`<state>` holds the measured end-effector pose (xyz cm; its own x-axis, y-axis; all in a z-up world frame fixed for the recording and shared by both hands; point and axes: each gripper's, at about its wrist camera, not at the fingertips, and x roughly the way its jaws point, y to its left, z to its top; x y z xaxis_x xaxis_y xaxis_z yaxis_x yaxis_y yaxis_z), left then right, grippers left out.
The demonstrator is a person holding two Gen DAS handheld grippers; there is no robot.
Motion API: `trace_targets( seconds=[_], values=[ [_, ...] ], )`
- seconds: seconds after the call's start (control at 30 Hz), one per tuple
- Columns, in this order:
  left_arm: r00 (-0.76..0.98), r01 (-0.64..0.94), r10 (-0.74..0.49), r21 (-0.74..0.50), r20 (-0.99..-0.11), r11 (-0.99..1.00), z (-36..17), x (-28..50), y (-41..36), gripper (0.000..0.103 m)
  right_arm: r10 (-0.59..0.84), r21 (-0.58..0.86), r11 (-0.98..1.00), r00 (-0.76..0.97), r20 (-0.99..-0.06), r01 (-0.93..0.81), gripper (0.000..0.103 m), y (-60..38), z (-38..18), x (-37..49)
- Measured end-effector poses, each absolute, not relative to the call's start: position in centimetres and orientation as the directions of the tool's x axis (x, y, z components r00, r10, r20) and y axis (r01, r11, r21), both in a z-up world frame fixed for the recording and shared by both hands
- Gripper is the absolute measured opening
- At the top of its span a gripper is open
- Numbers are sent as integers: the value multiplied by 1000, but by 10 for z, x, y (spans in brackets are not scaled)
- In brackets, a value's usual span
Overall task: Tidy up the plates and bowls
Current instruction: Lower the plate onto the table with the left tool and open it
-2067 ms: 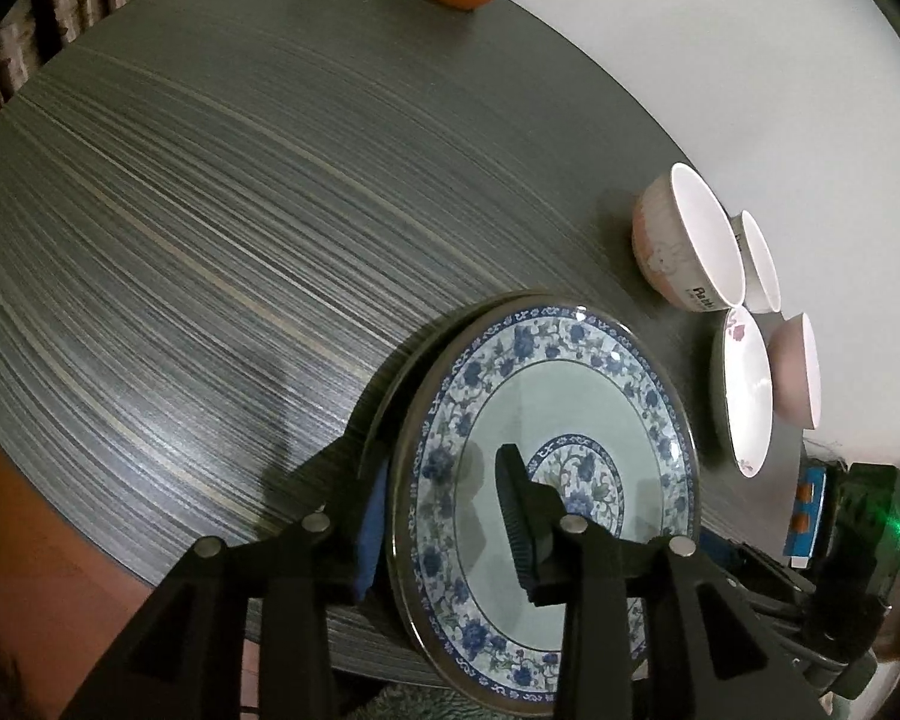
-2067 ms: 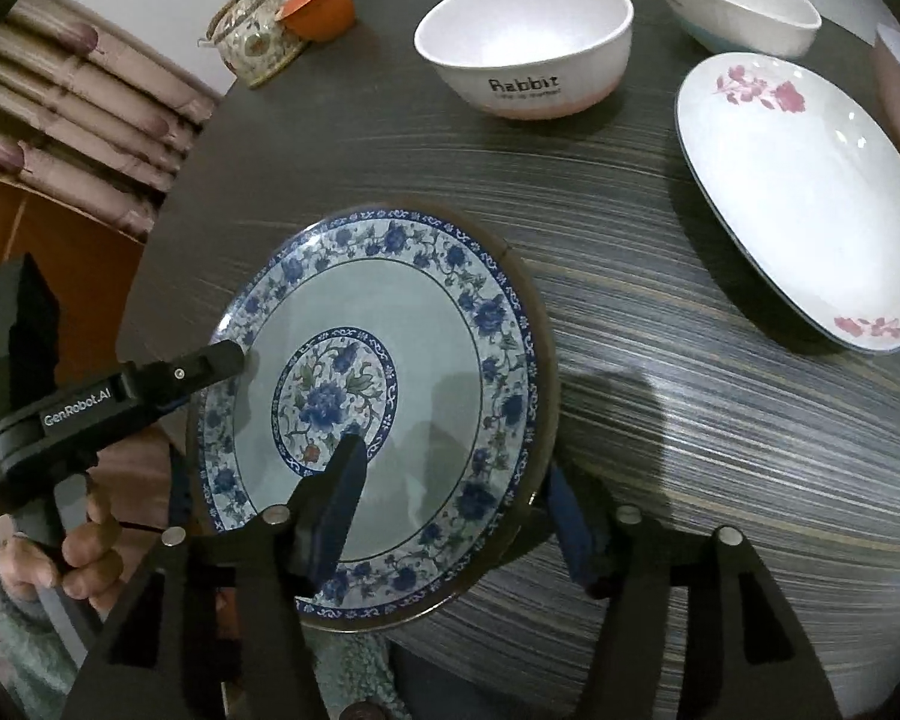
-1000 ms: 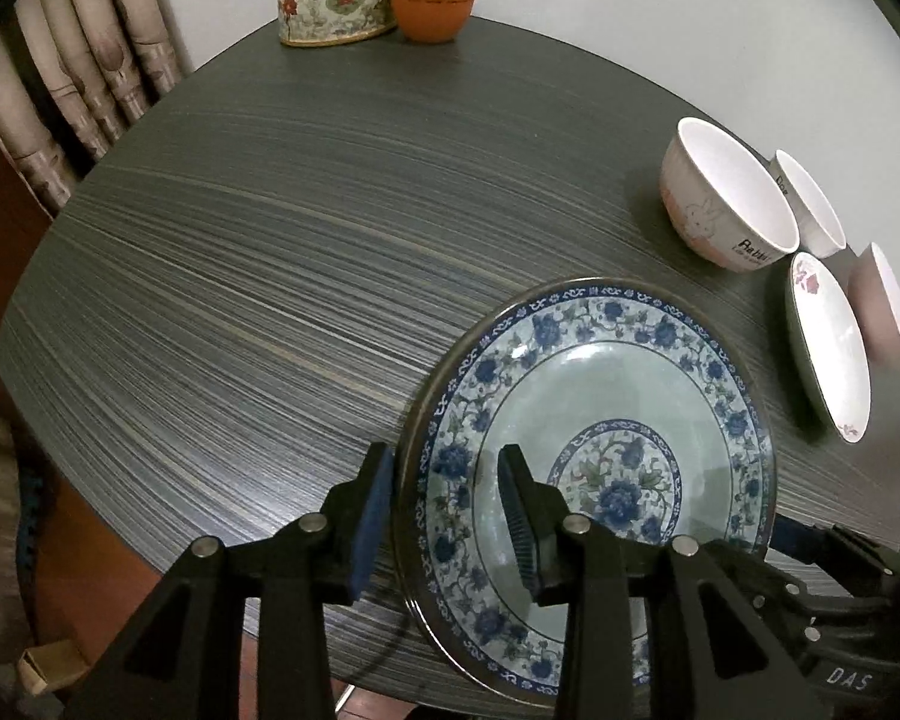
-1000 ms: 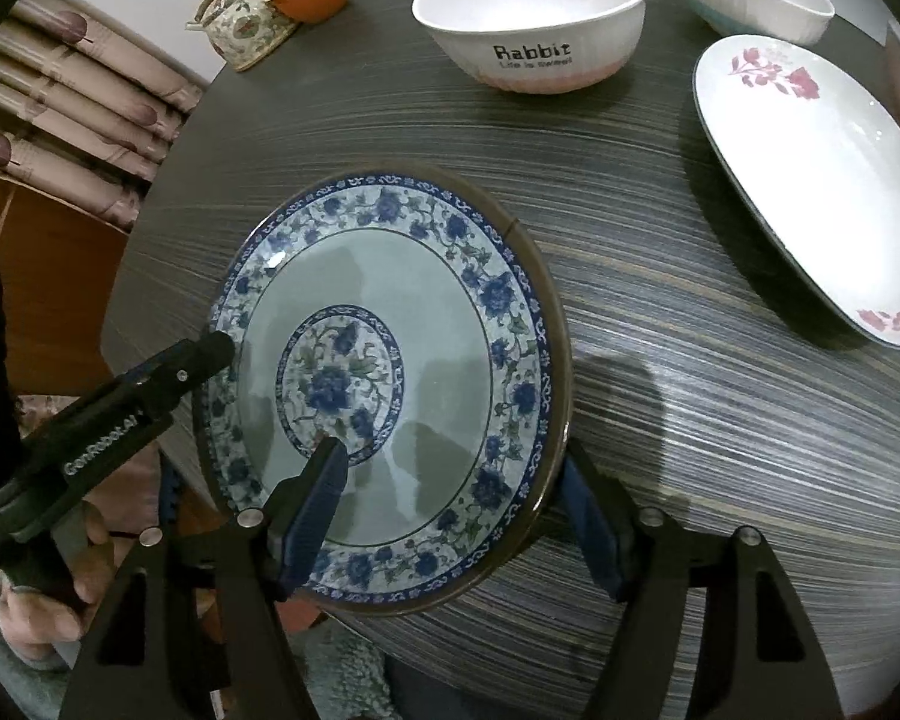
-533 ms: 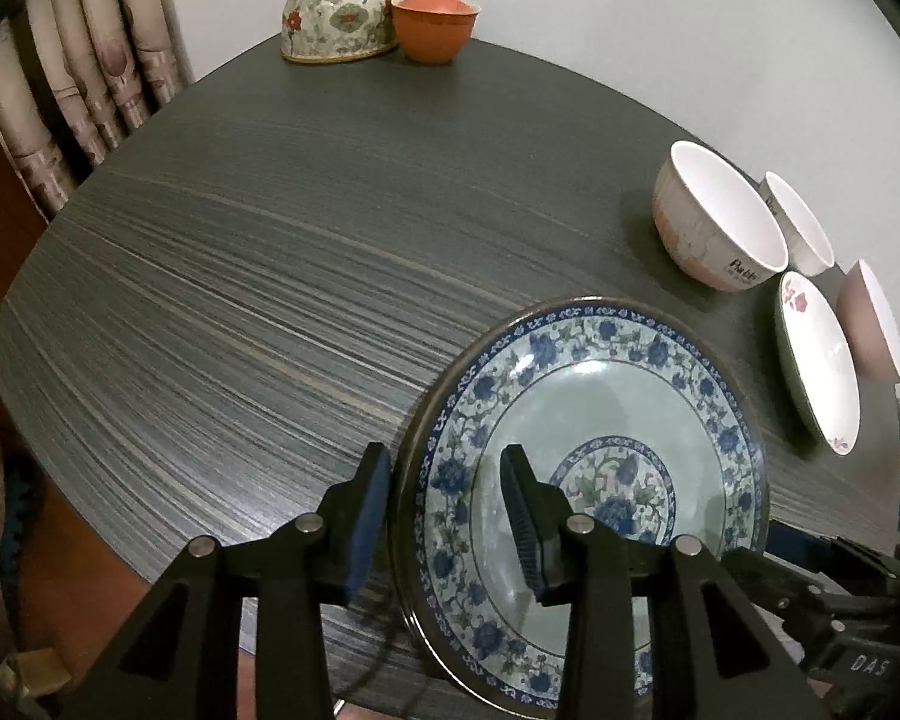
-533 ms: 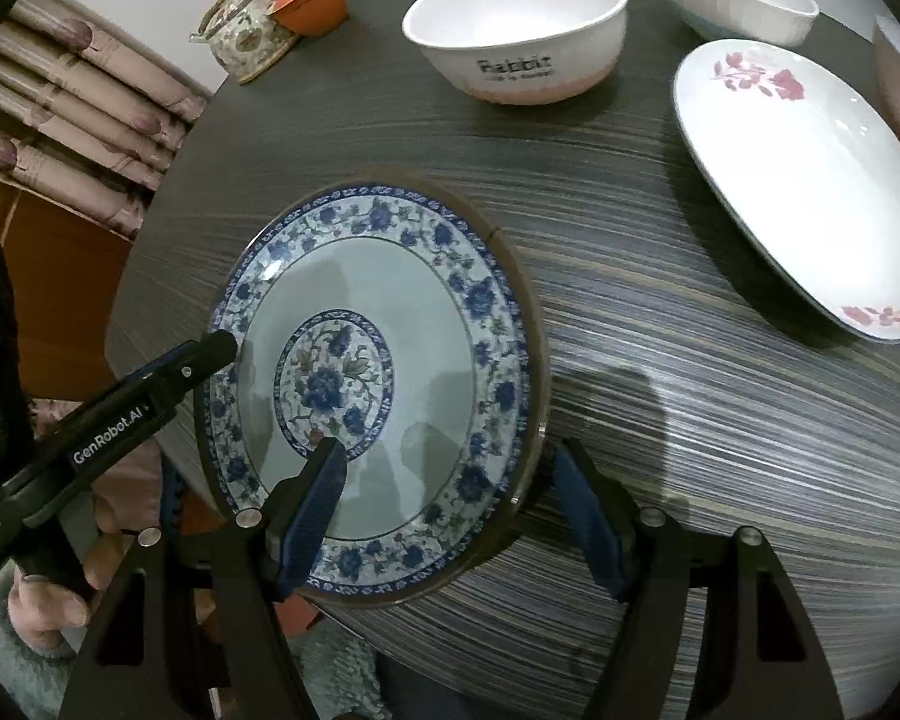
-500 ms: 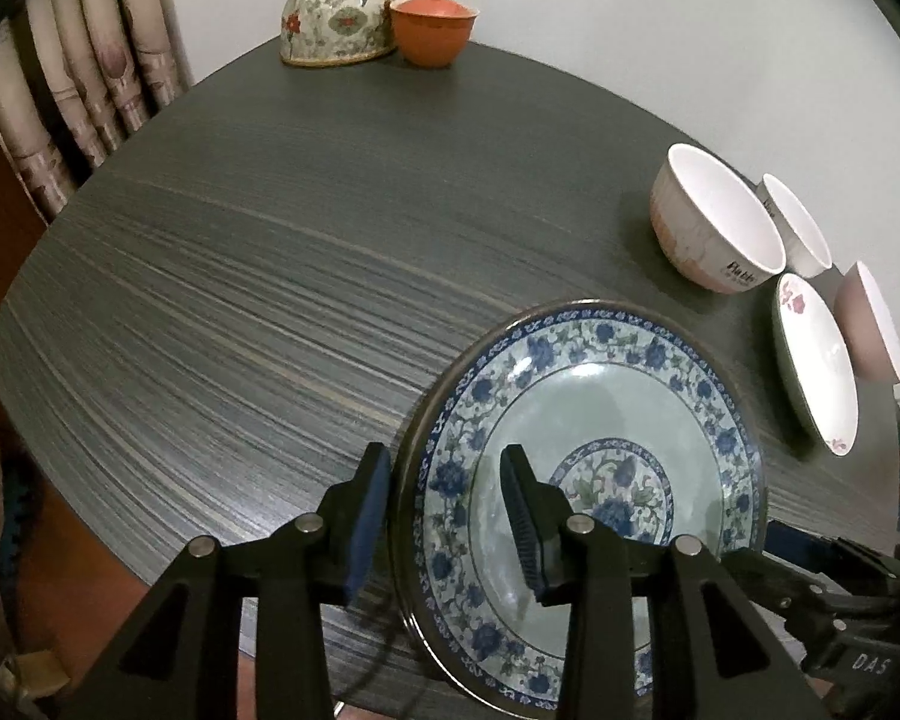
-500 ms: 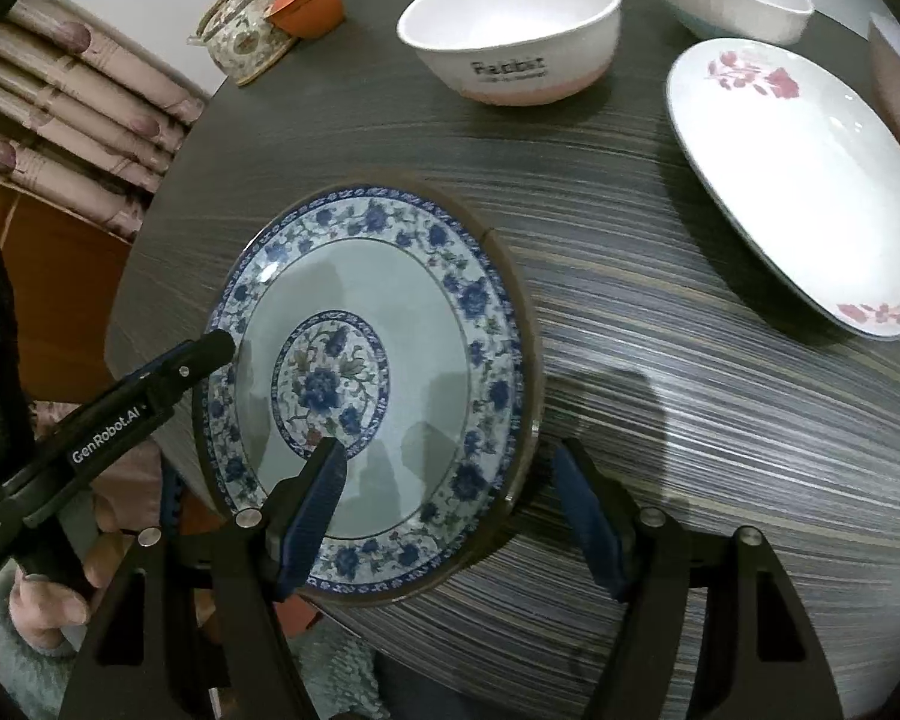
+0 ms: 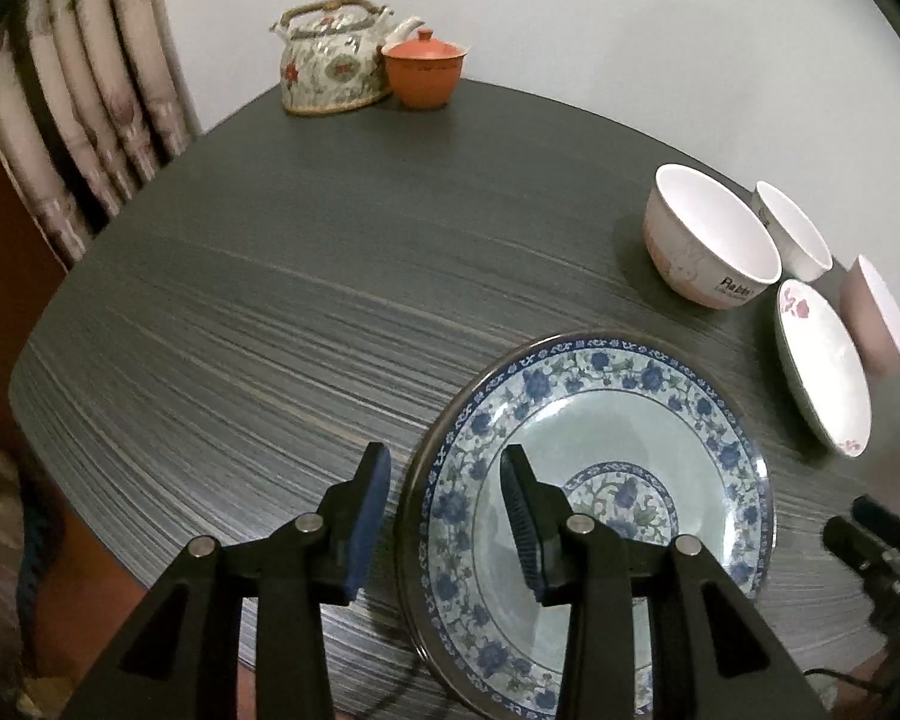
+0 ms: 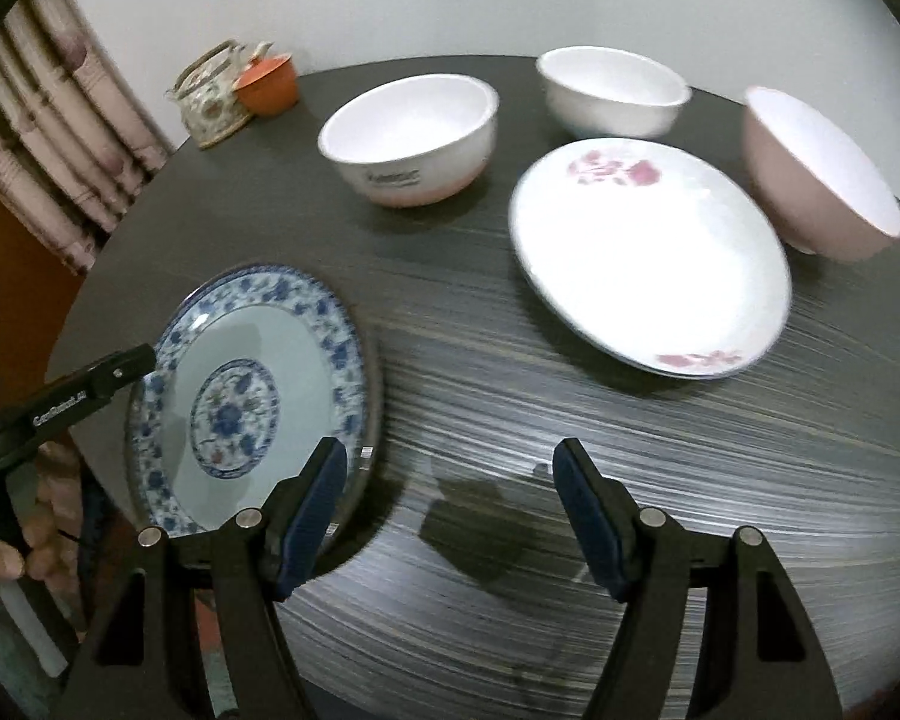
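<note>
The table [image 9: 306, 300] was a round one with a dark grey top streaked in fine pale lines, set against a plain pale wall [image 9: 570, 30]. A striped, flowered curtain [image 9: 84, 108] hung at its left side.

At the far edge stood a floral teapot [image 9: 330, 66] with a bail handle, touching an orange lidded cup [image 9: 424, 75]. Along the right edge sat a white bowl with a rabbit print [image 10: 411, 138], a smaller white bowl [image 10: 615, 93], a pink bowl [image 10: 822, 180] and a white plate with pink flowers [image 10: 648, 258], all close together.

The blue-and-white floral plate [image 9: 594, 480] lay at the near edge, part of it past the rim. The left gripper [image 9: 444, 510] straddled its left rim, one pad outside and one over the plate's well, with a gap visible between the outer pad and the rim. The right gripper [image 10: 450, 504] was spread wide over bare tabletop, just beside the plate's right rim, gripping nothing. A hand [image 10: 6, 546] grasped the left gripper's handle.
</note>
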<state>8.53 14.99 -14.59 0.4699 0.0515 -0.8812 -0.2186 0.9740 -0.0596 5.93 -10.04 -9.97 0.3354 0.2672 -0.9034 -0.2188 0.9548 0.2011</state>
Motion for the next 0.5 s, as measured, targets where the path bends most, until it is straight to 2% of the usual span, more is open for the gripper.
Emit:
trace_targets(
  seconds=[0.27,0.5],
  values=[
    [475,-196,73,-25,-877,980,-140,88,133,39,254,201,963,369,-894,-178,69,-132,-102,55],
    [476,-129,20,-47,-879,990,-130,98,100,39,306,285,952,388,-869,-114,69,-170,-106,56]
  ],
)
